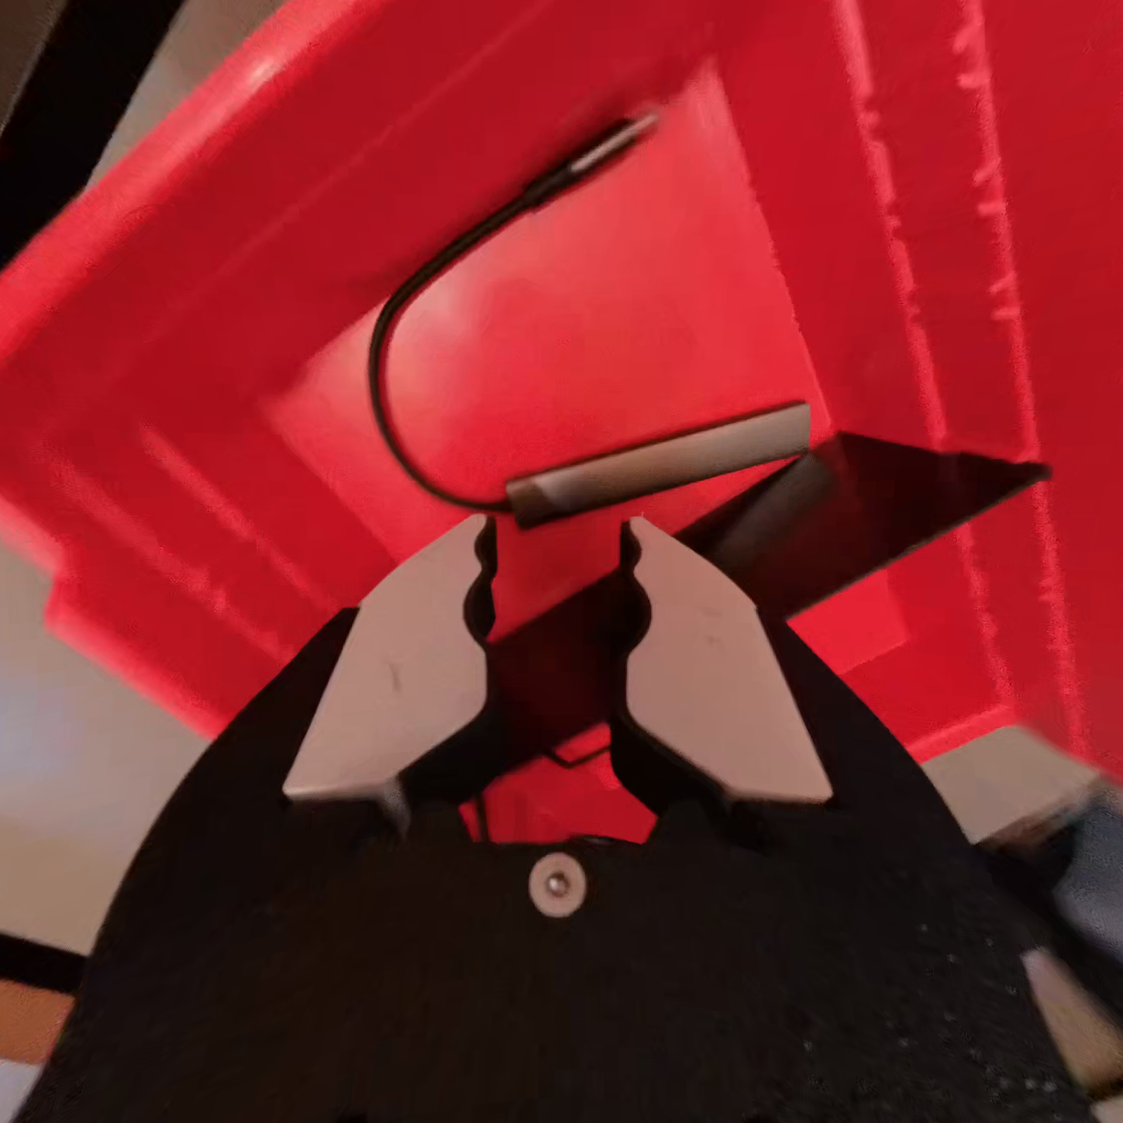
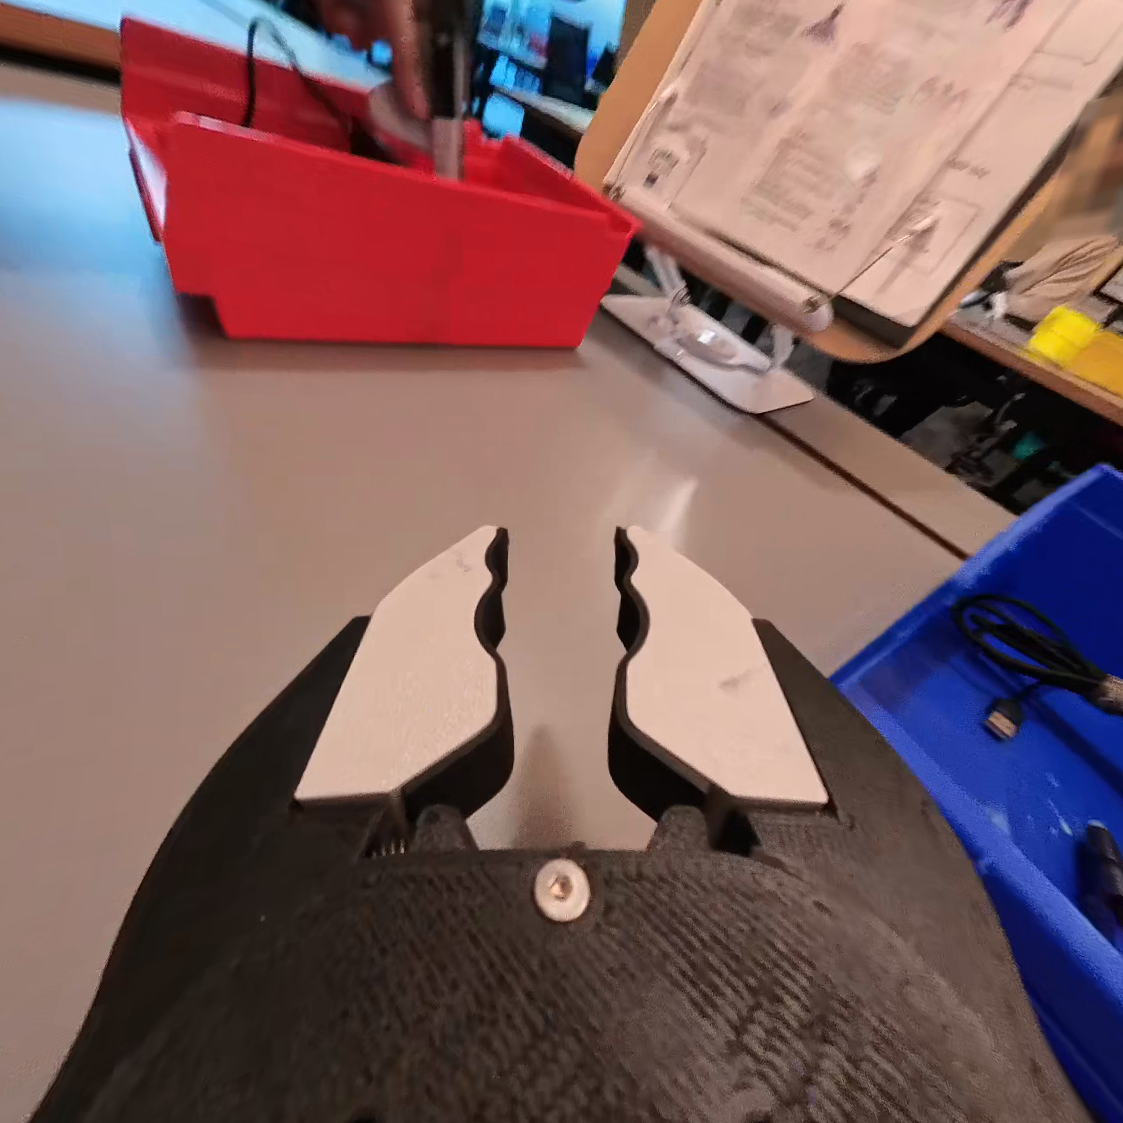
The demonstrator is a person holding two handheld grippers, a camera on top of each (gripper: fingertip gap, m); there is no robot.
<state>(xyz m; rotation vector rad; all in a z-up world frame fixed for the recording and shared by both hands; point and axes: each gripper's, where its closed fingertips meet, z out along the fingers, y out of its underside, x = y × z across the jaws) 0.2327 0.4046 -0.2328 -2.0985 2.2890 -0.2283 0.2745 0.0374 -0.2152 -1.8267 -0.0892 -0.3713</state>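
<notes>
Partly hidden, a black plate (image 1: 851, 516) sits clamped in left gripper (image 1: 559, 528); right gripper (image 2: 561, 535) gapes empty

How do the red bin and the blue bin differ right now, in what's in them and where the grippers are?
The red bin holds a grey adapter with a short black cable, plus a flat black panel; the blue bin holds a coiled black cable. The left gripper is over the red bin, clamping the panel; the right gripper is open and empty beside the blue bin. Both bins are open-topped plastic on the same grey table.
</notes>
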